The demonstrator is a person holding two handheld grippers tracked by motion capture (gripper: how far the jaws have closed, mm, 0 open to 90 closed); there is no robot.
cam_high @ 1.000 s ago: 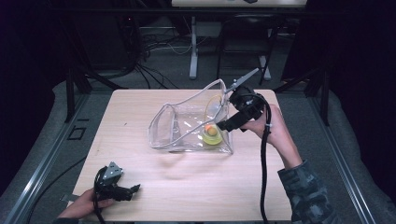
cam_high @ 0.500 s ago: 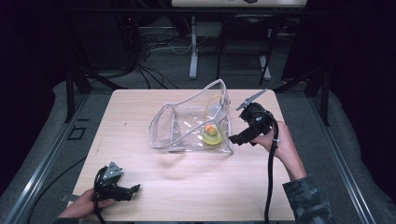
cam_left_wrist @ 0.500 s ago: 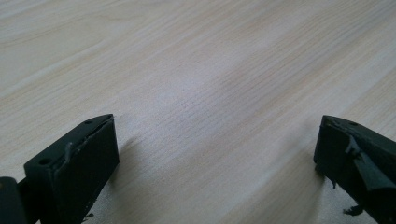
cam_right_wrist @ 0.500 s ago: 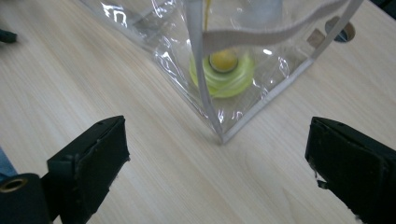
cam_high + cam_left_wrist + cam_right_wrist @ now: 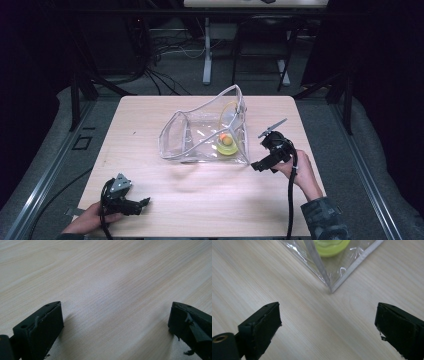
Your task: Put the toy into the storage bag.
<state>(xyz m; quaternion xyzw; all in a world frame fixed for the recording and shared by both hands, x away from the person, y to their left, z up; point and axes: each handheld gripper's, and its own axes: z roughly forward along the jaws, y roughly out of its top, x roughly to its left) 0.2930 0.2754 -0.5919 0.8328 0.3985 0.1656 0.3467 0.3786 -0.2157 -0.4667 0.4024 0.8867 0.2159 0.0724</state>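
Right gripper [image 5: 256, 165] has its fingers [image 5: 260, 323] spread wide, empty, aimed at the clear bag's [image 5: 200, 137] near corner, probably lining up a grab. Bag sits mid-counter [image 5: 150, 115], toward the right edge, yellow-green toy [image 5: 226, 146] inside. Left gripper [image 5: 145, 202] idles released at the front-left corner.

Lab: dark curtains [image 5: 390, 75], floor cables [image 5: 165, 47]
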